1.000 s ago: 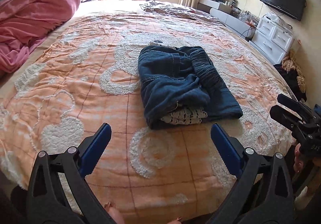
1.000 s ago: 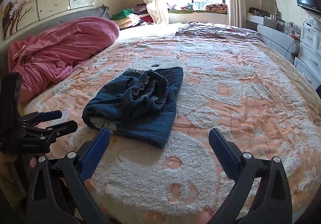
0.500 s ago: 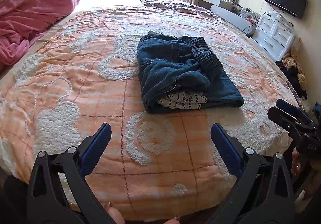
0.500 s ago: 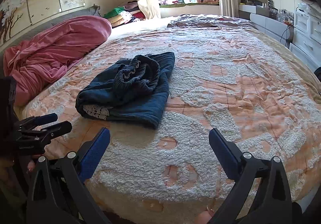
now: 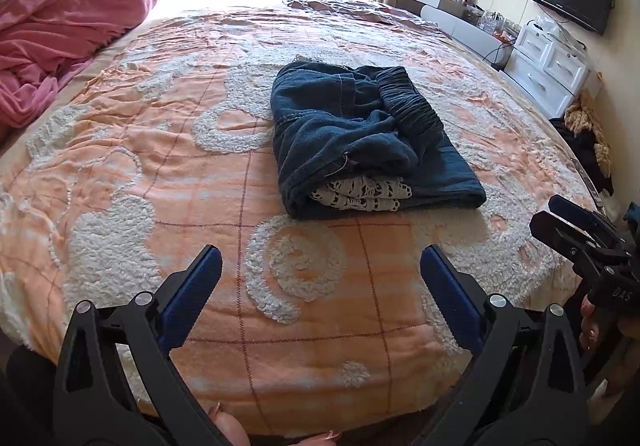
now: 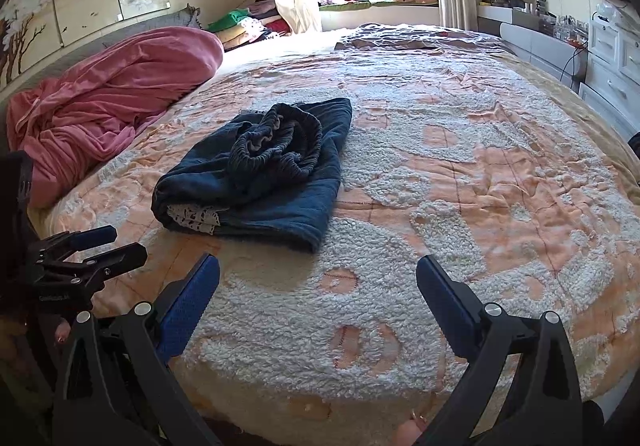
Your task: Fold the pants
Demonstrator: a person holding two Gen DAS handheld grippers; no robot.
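The dark blue denim pants [image 5: 360,134] lie folded in a bundle on the orange and white bedspread [image 5: 140,174], with white lace trim showing at the near end and the elastic waistband bunched on top. They also show in the right wrist view [image 6: 264,170]. My left gripper [image 5: 320,266] is open and empty, hovering over the bed's near edge, short of the pants. My right gripper [image 6: 318,278] is open and empty, to the right of the pants. Each gripper appears at the side of the other's view.
A pink blanket [image 6: 104,102] is heaped at the bed's left. A grey-brown quilt [image 6: 420,38] lies at the far end by the window. White drawers [image 5: 548,70] and a wall TV [image 5: 568,2] stand on the right. Clothes [image 5: 588,130] hang off the right side.
Both grippers have drawn back and lifted slightly from the pants, toward the bed's near edge. The pants have not moved. Both stay open.
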